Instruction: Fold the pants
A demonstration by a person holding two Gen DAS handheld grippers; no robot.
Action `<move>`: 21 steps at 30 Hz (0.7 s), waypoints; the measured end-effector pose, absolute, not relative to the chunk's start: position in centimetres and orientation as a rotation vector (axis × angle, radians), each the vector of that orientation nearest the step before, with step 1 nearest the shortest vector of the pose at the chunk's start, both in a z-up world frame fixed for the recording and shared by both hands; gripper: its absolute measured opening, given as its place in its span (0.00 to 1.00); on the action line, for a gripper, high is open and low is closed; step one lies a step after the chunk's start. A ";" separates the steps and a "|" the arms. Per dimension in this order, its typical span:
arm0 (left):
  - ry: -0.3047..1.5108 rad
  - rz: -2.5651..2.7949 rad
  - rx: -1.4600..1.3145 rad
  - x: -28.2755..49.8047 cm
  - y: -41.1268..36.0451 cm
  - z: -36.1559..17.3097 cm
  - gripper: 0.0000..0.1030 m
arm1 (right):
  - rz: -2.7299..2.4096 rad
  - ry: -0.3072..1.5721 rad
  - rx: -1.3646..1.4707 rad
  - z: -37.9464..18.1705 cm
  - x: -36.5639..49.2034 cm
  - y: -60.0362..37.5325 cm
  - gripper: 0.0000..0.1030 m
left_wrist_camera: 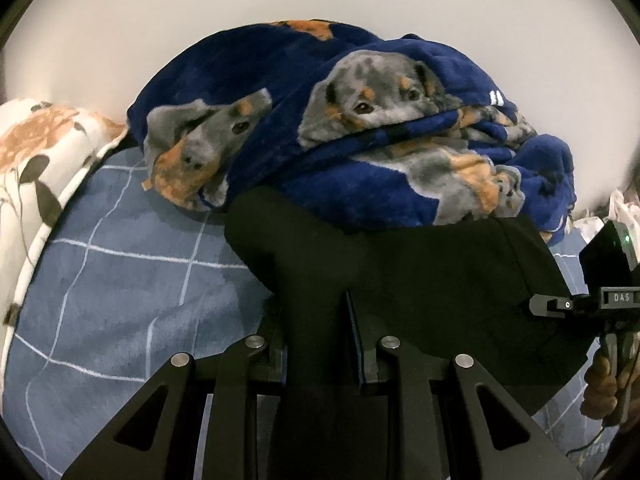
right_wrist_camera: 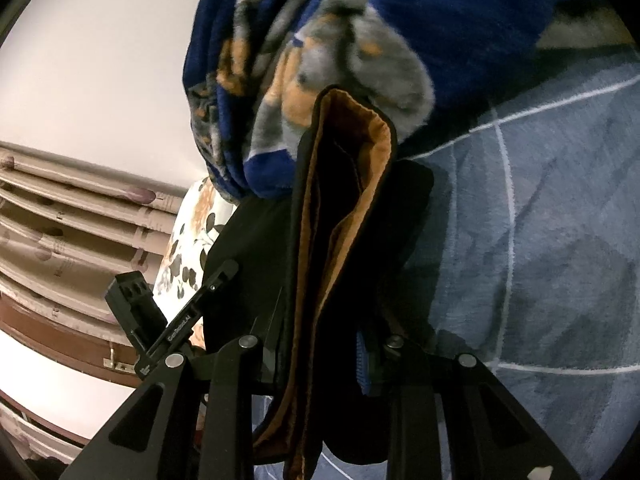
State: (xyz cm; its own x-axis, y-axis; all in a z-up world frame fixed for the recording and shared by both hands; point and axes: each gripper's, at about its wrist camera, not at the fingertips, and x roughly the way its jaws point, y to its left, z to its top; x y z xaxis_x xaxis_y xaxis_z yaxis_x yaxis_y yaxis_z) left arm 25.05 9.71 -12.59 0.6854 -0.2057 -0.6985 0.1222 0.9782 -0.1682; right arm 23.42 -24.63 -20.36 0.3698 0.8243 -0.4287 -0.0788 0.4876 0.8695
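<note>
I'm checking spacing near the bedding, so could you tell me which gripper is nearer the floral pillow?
Left, I judge. The floral pillow lies just to the left gripper's left; from the right gripper it sits beyond the black pants and the other tool.

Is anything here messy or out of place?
Yes: a crumpled dog-print blanket is heaped at the far end of the bed sheet, and the black pants touch it, crowding the folding space.

The left wrist view looks low and close along its fingers across the blue checked bedsheet (left_wrist_camera: 120, 280) toward the dog-print blanket (left_wrist_camera: 360, 120) and white wall. The right wrist view is tilted, equally close, facing the same blanket (right_wrist_camera: 360, 40), sheet (right_wrist_camera: 540, 220) and floral pillow (right_wrist_camera: 200, 232).
</note>
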 end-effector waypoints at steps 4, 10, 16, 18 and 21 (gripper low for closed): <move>0.797 -0.181 -0.131 25.0 10.1 -12.8 0.22 | 0.685 1.025 0.905 -20.5 23.7 -24.7 0.25; 0.778 -0.183 -0.124 25.2 9.7 -12.0 0.22 | 0.685 1.010 0.879 -19.6 24.1 -24.4 0.25; 0.786 -0.159 -0.111 25.3 9.7 -12.8 0.22 | 0.654 0.999 0.845 -19.9 24.4 -24.7 0.25; 0.799 -0.144 -0.117 25.2 10.1 -13.6 0.22 | 0.627 1.000 0.808 -20.1 24.3 -24.7 0.24; 0.819 -0.130 -0.144 25.2 10.8 -14.9 0.22 | 0.581 0.992 0.727 -20.0 23.9 -24.1 0.24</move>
State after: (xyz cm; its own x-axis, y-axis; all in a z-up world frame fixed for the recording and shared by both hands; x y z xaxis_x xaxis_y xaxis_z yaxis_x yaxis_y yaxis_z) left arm 25.19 10.81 -14.87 0.6762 -0.1706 -0.7167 0.0598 0.9823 -0.1774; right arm 23.86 -24.14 -19.99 0.4350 0.7261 -0.5325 -0.1099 0.6297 0.7690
